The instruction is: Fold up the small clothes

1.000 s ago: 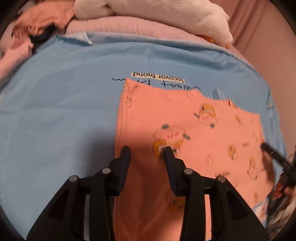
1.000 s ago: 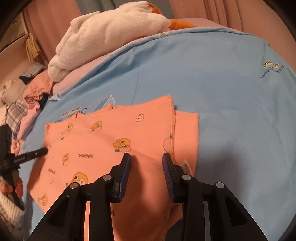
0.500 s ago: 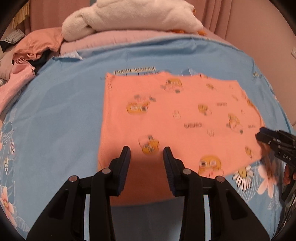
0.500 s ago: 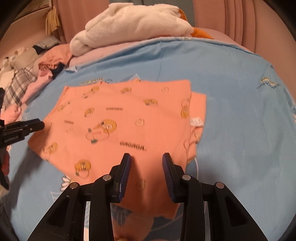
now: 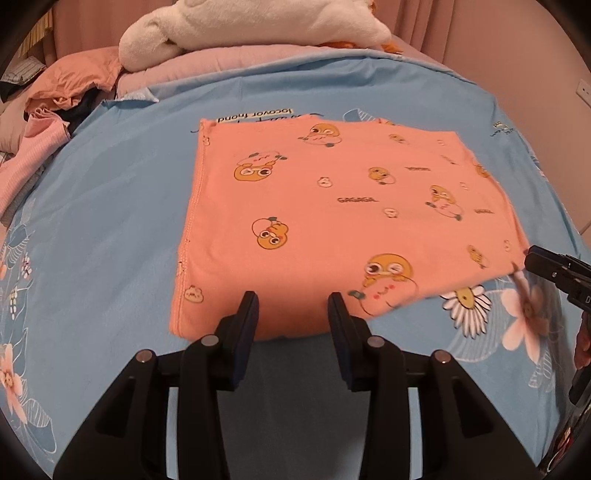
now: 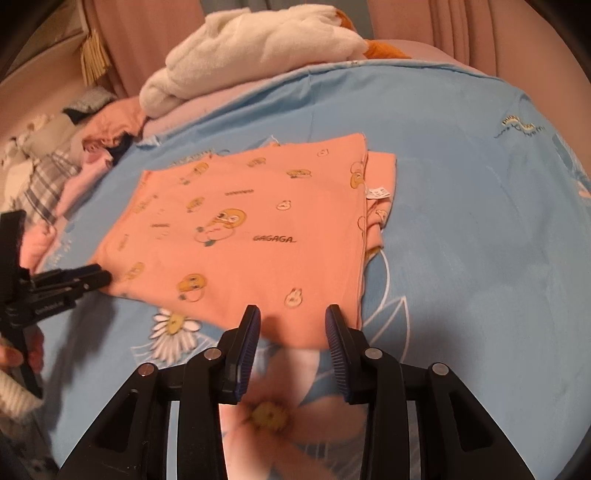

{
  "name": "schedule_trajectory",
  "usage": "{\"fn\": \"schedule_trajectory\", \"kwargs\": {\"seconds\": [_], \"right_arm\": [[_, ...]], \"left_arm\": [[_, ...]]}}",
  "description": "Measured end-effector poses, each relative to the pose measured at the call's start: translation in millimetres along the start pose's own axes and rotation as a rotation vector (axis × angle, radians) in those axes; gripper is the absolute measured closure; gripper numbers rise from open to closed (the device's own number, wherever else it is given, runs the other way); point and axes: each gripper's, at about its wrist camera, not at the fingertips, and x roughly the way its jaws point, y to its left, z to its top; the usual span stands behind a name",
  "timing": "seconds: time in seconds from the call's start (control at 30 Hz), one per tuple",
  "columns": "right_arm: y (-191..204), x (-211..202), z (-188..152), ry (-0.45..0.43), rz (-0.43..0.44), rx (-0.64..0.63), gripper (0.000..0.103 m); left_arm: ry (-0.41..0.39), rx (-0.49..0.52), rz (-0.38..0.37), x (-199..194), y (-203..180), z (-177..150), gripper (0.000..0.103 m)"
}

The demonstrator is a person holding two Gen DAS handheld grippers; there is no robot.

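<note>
Lying flat on the blue bedsheet (image 5: 92,229), orange duck-print garment (image 5: 332,206), folded over on itself into a rough rectangle, with a lower layer and white label (image 6: 377,192) peeking out at the far-right edge in the right wrist view. Probably spread so to keep edges square for one more fold. Near edge just ahead of both pairs of tongs. Left tongs (image 5: 291,314) released, fingers spread and empty, hovering above the near hem, not touching the cloth. Right tongs (image 6: 291,325) likewise released and empty, poised at the near right corner. Each tool's tip seen from the other's camera beside an outer corner, apparently clear of the fabric. Beyond, a white plush blanket (image 5: 251,26) atop pink bedding; far left, a heap of unfolded clothes (image 6: 62,162).
</note>
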Motion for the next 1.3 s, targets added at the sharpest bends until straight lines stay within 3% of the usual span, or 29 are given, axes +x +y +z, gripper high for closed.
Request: {"fn": "schedule_trajectory", "kwargs": {"seconds": [0.2, 0.4, 0.87, 1.3], "right_arm": [[-6.2, -16.1, -9.1, -0.018, 0.048, 0.093, 0.056], [-7.7, -29.2, -19.3, -0.033, 0.073, 0.149, 0.051], [17.1, -31.7, -18.6, -0.039, 0.099, 0.098, 0.051], [44.3, 0.7, 1.2, -0.025, 0.092, 0.028, 0.051]], "left_arm": [[-0.026, 0.011, -0.004, -19.6, -8.6, -5.1, 0.05], [-0.048, 0.017, -0.019, -38.1, -14.3, -10.8, 0.045], [-0.05, -0.027, -0.019, -41.5, -3.2, -16.9, 0.044], [-0.034, -0.115, -0.02, -7.7, 42.0, 0.0, 0.044]]}}
